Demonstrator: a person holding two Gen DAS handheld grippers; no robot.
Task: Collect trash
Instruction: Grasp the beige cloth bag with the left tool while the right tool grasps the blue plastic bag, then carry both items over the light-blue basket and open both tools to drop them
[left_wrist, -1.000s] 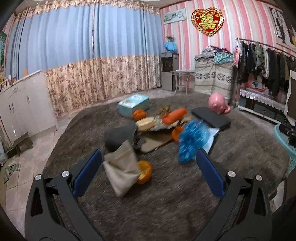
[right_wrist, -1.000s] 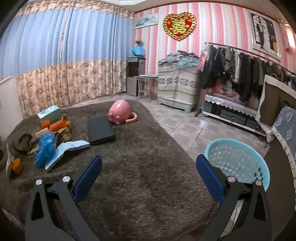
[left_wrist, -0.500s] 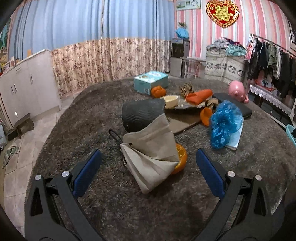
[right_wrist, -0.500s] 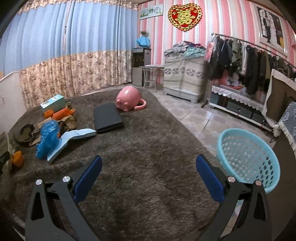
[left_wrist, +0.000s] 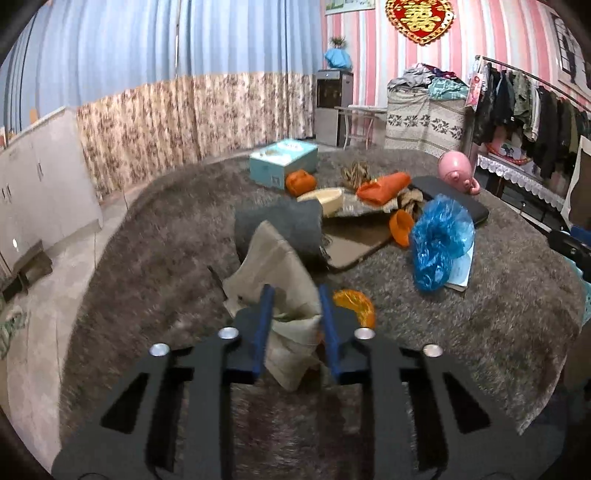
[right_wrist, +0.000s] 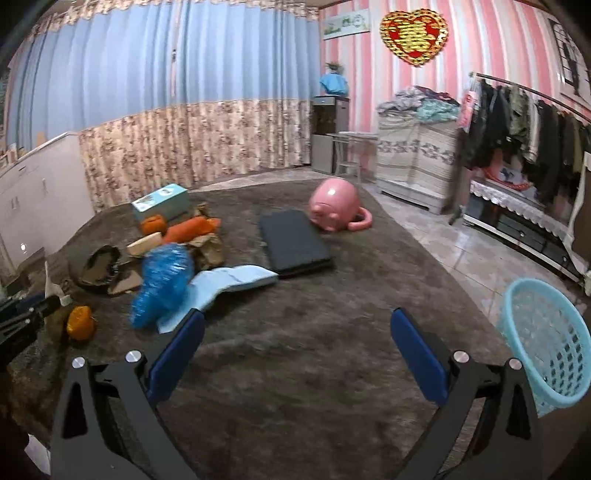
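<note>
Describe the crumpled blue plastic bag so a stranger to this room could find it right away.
Start at the big grey-brown rug and find the heap of clutter on it. The blue plastic bag sits at the heap's near edge, lying partly on a pale blue open book, with a flat black case beyond. It is the only shiny, crinkled, bright blue thing there; the things around it are orange, tan or dark.
</note>
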